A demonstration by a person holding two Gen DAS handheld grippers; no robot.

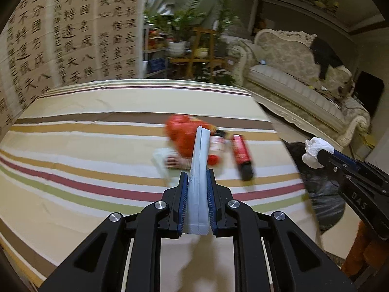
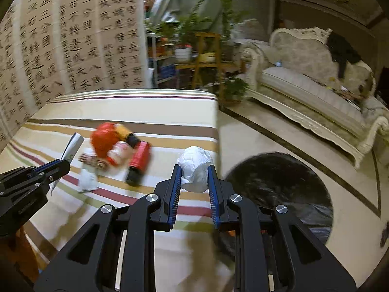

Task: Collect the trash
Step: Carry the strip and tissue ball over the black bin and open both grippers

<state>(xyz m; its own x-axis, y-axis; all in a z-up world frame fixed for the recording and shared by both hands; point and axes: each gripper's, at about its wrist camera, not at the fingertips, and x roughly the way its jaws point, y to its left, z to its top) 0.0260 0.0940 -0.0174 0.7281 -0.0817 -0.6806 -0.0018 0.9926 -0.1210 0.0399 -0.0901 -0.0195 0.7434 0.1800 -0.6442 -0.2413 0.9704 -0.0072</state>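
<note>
Your right gripper [image 2: 194, 170] is clamped on a crumpled white tissue ball [image 2: 195, 168]; the wad bulges out past the blue pads [image 2: 177, 182] and sits clear of the striped tablecloth [image 2: 145, 107]. Your left gripper [image 1: 197, 177] is closed on a folded white paper sleeve [image 1: 199, 165], a flat, long piece whose long axis runs straight out along the fingers and projects well beyond the tips.

The relation that governs the coming move is the one between each load and the black trash bag [image 2: 279, 189]. The bag's open mouth lies on the floor off the table's right edge — just right of and below the right gripper, so the tissue ball is the nearer load. The left gripper sits further in over the table; in the left wrist view the bag [image 1: 323, 194] appears beyond the right gripper [image 1: 323, 158], so the sleeve has the longer path.

Judged from this layout, deliver the tissue first, then bring the sleeve over tip-first so that it drops into the mouth rather than across the rim.

Uncollected items remain together mid-table: a red crumpled wrapper [image 2: 104, 138], a red and black box [image 2: 139, 163], a small red-labelled container [image 2: 120, 152] and a white scrap [image 2: 87, 180].
</note>
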